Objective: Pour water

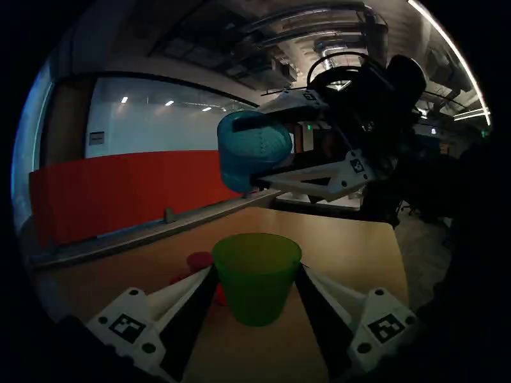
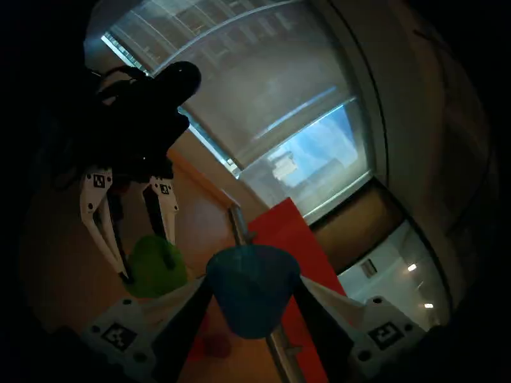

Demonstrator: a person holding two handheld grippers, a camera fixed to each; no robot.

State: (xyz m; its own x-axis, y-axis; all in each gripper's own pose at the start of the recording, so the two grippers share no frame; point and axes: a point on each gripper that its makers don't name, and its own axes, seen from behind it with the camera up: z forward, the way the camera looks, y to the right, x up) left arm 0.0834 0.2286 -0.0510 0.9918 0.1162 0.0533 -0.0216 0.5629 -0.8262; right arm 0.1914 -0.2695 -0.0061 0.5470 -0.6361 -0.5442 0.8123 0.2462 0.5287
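In the left gripper view the left tongs are clenched on a green cup, one finger on each side of it. The cup stands upright, above the near part of a wooden table. Just behind the cup, low on the table, lie a few small red things, partly hidden by the cup and the left finger. Higher up and farther off, the right tongs grasp a blue cup from above and below. It is tipped over with its mouth turned toward the camera, in the air above the green cup and apart from it; whether it holds water I cannot tell. A red panel runs along the table's far edge, with a glass wall behind it. In the right gripper view the right tongs grip the blue cup between both fingers, and its bottom points at the camera. To the left and farther off, the left tongs hold the green cup over the table — the rim of the blue cup covers its near edge. The red panel and a large window lie beyond.
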